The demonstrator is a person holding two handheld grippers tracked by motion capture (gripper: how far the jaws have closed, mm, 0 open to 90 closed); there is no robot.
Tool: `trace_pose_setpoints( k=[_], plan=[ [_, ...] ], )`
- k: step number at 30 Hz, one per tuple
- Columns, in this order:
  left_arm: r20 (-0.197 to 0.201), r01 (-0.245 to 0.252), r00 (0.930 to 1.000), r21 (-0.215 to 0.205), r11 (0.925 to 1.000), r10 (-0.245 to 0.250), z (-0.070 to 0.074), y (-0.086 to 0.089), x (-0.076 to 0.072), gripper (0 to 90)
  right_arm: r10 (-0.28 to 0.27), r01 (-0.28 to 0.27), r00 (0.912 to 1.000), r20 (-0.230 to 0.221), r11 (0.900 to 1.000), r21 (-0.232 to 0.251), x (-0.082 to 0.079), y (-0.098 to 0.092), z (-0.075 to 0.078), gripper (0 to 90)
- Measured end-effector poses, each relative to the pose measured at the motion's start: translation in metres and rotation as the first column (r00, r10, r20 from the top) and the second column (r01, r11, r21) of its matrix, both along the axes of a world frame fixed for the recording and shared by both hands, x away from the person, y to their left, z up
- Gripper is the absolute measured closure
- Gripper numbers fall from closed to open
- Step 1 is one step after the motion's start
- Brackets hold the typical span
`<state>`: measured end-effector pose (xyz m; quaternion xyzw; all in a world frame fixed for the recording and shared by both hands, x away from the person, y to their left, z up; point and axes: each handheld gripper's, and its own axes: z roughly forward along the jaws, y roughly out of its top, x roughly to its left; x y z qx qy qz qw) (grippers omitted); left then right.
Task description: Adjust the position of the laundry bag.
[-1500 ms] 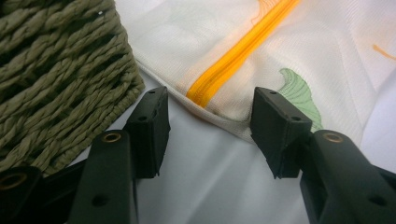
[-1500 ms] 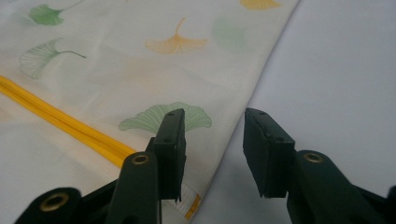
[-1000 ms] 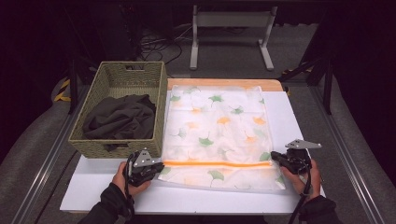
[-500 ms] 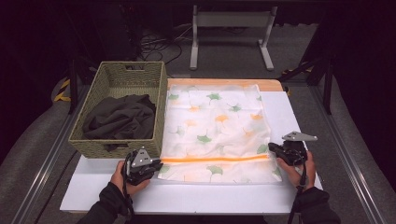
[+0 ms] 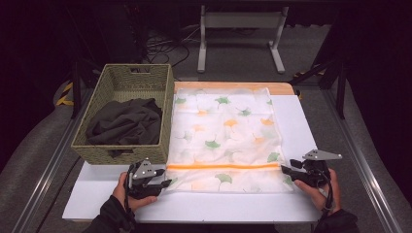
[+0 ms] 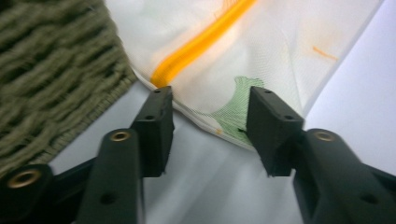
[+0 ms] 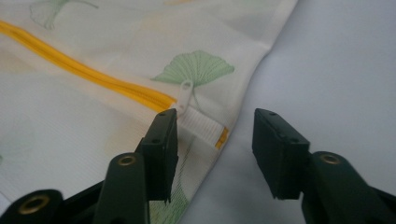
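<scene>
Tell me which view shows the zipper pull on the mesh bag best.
Right gripper view: the white zipper pull lies close up at the end of the orange zipper, just beyond the open jaws. High view shows the zipper as a thin orange line, pull too small. Left gripper view shows the zipper's opposite end.

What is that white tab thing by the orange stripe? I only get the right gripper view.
Observer: It's the zipper pull of a mesh laundry bag with leaf prints, lying flat on the white table.
Operator: What's next to the bag?
Observer: A woven basket sits along the bag's left side, with dark clothing in it.
Operator: Where's the other gripper?
Observer: The left gripper is open at the bag's near left corner, by the zipper's other end.
Operator: Is mine holding anything?
Observer: No, the right gripper is open, its jaws astride the bag's edge by the pull.
</scene>
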<state>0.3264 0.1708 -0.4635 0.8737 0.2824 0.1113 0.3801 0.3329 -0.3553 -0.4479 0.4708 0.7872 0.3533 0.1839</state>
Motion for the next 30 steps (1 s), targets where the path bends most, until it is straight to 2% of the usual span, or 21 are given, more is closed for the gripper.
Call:
trace_pose_setpoints(
  k=[3,4,7,9,14,16,18,21,22,24,25,28,30],
  plan=[
    [-0.008,0.011,0.9999,0.018,0.9998,-0.011,-0.002,-0.003,0.001,63.3,0.005,-0.005,1.0,0.001,1.0,-0.009,-0.003,0.001,-0.004,49.3],
    [-0.013,0.015,0.9998,0.013,0.9998,-0.015,-0.002,-0.003,0.001,66.1,0.006,-0.006,1.0,0.004,1.0,-0.007,-0.004,0.002,-0.004,52.1],
    [-0.019,0.003,0.9998,0.006,1.0,-0.003,-0.002,-0.003,0.003,76.9,0.023,-0.023,0.9997,0.009,1.0,-0.005,-0.006,0.004,-0.005,64.8],
    [-0.012,-0.005,0.9999,0.016,0.9999,0.006,-0.001,-0.003,0.005,85.3,0.013,-0.012,0.9998,0.018,0.999,-0.035,-0.006,0.005,-0.004,77.1],
    [0.003,-0.018,0.9998,0.026,0.9995,0.018,0.0,-0.006,0.01,87.5,-0.008,0.008,0.9999,0.007,1.0,0.005,-0.002,0.002,-0.004,85.7],
    [0.015,-0.027,0.9995,0.03,0.9992,0.026,-0.001,-0.008,0.015,87.5,-0.029,0.029,0.9991,0.031,1.0,0.009,0.002,0.0,-0.001,89.7],
    [0.017,-0.028,0.9995,0.028,0.9992,0.027,-0.001,-0.008,0.017,87.5,-0.038,0.038,0.9984,0.041,0.999,0.013,0.004,-0.001,-0.001,90.0],
    [0.034,-0.031,0.999,0.04,0.9987,0.03,-0.001,-0.012,0.021,87.5,-0.033,0.031,0.9982,0.05,0.999,0.043,0.01,-0.002,0.002,90.0],
    [0.036,-0.026,0.999,0.04,0.9988,0.025,-0.001,-0.012,0.02,87.4,-0.038,0.036,0.9983,0.044,0.999,0.036,0.011,-0.002,0.002,89.5],
    [0.04,-0.025,0.9989,0.037,0.999,0.024,-0.001,-0.01,0.019,87.2,-0.025,0.024,0.9989,0.039,0.999,0.039,0.011,-0.001,0.003,72.5],
    [0.037,-0.022,0.9991,0.03,0.9993,0.021,-0.001,-0.009,0.018,86.9,-0.032,0.031,0.9989,0.035,0.999,0.043,0.009,-0.002,0.004,69.2],
    [0.044,-0.012,0.999,0.011,0.9999,0.011,0.001,-0.006,0.015,86.3,0.002,-0.005,0.999,0.045,0.998,0.065,0.007,-0.002,0.001,59.4],
    [0.039,-0.008,0.9992,0.008,0.9999,0.008,0.0,-0.004,0.013,85.8,0.022,-0.023,0.9994,0.026,0.999,0.039,0.01,0.0,-0.002,50.2]
  ],
)
